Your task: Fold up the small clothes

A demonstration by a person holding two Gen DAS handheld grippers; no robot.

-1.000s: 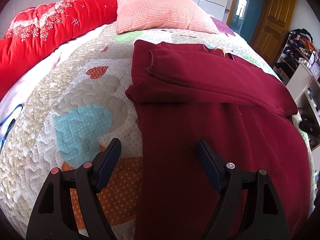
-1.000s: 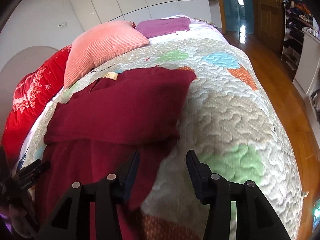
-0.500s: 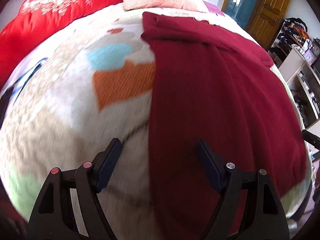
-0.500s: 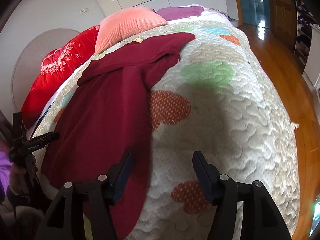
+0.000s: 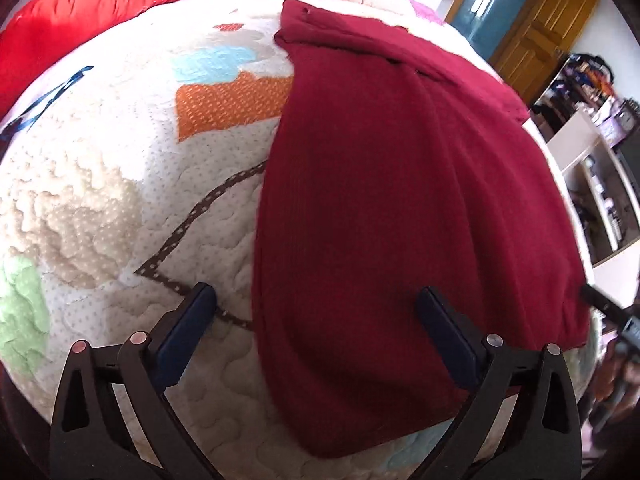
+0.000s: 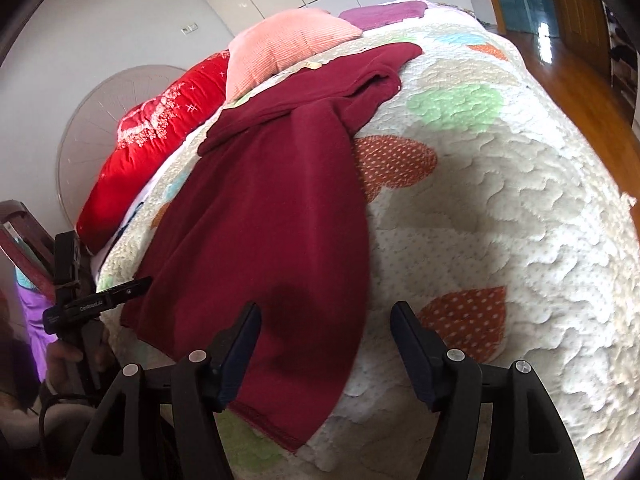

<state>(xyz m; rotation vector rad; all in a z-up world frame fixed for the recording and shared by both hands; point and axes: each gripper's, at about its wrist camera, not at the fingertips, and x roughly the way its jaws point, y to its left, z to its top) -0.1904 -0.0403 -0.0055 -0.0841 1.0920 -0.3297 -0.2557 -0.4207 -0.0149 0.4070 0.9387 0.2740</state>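
Observation:
A dark red sweater (image 5: 392, 184) lies lengthwise on the quilted bed, sleeves folded across its top end, hem toward me; it also shows in the right wrist view (image 6: 272, 208). My left gripper (image 5: 316, 308) is open and empty, just above the hem's left corner, one finger over the quilt and one over the cloth. My right gripper (image 6: 324, 320) is open and empty above the hem's right corner, which hangs over the bed's front edge. The left gripper (image 6: 96, 300) also appears in the right wrist view at the hem's far corner.
The patterned quilt (image 6: 500, 208) covers the bed. A pink pillow (image 6: 284, 48) and a red duvet (image 6: 160, 136) lie at the head. Shelves (image 5: 592, 184) and a wooden door (image 5: 536, 36) stand at the right, wooden floor (image 6: 580, 88) beside the bed.
Both grippers have drawn back from the folded sleeves down to the hem at the bed's front edge. They stay open and empty. The sweater has not moved.

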